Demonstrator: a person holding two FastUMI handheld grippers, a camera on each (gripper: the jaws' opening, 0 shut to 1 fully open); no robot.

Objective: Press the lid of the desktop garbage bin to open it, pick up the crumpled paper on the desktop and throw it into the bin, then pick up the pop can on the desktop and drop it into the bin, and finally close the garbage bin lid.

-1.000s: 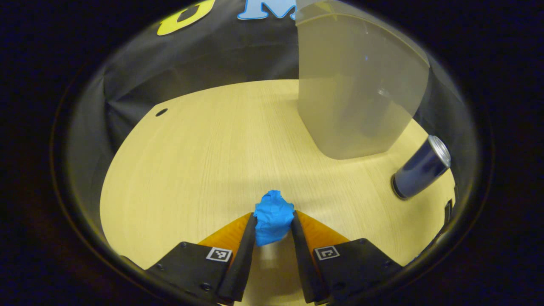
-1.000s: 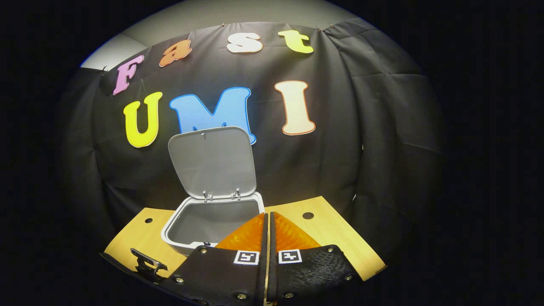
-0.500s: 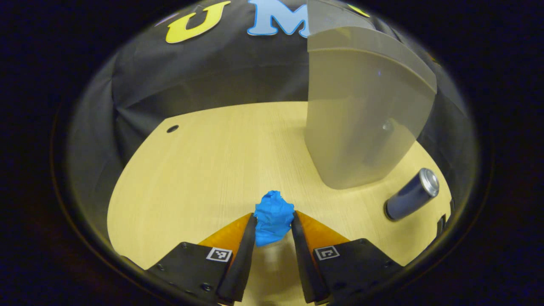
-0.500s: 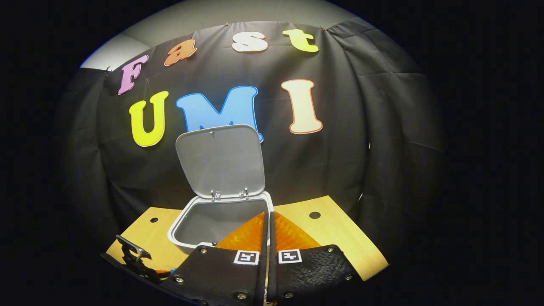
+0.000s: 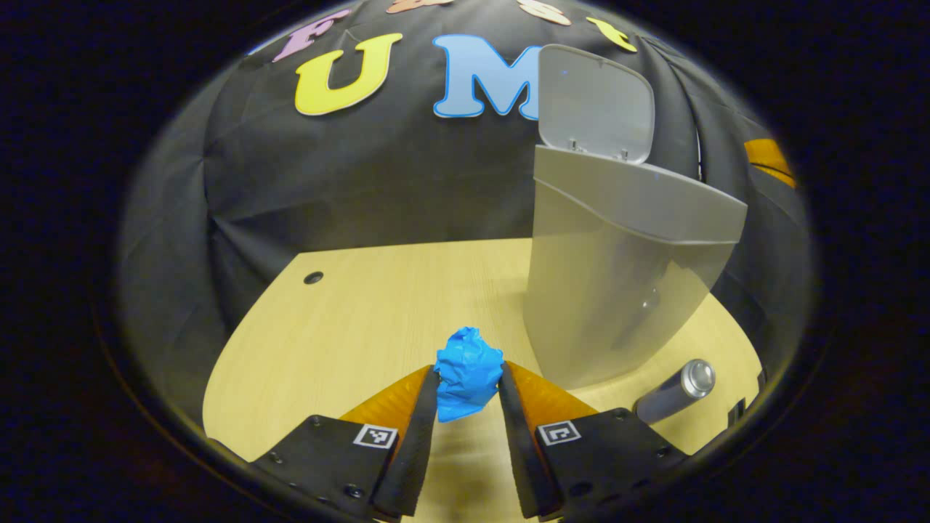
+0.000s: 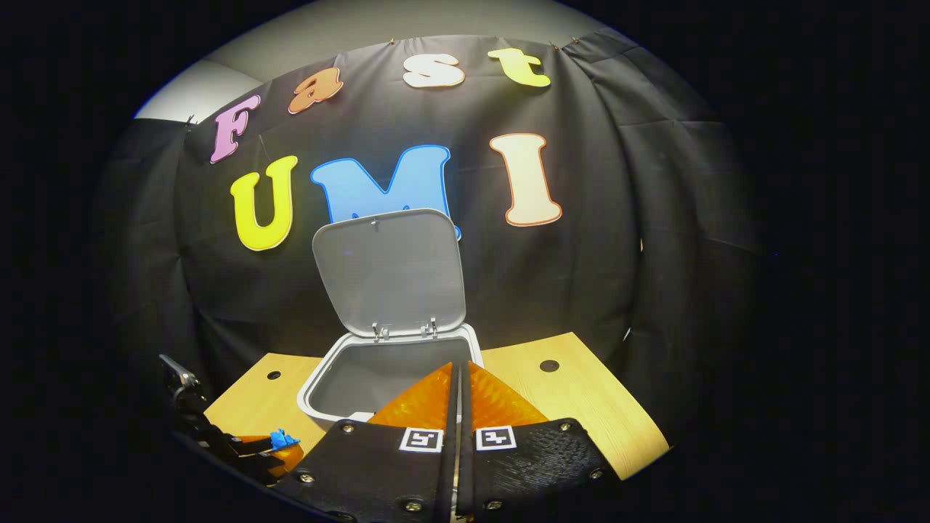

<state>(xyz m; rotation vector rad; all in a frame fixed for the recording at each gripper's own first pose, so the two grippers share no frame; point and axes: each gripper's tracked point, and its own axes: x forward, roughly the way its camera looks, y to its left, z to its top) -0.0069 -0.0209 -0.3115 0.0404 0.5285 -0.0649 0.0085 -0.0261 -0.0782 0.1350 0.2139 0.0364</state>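
Pinching one blue crumpled paper ball (image 5: 468,372) between its two fingers, the left gripper (image 5: 467,392) holds the wad clear above the pale wood-grain desktop (image 5: 363,319), to the left of the bin. One grey plastic garbage bin (image 5: 617,269), smooth-walled and tapering downward, stands on that desktop with its rounded-square lid (image 5: 596,105) hinged upright at the back. One cylindrical metal pop can (image 5: 676,392) lies on its side just right of the bin's base. From the right gripper view, the bin's open mouth (image 6: 385,374) sits directly ahead, and the right gripper (image 6: 459,407) hovers in front of it with its fingers pressed together on nothing. Two round holes (image 6: 549,365) pierce the desktop, one on each side of the bin.
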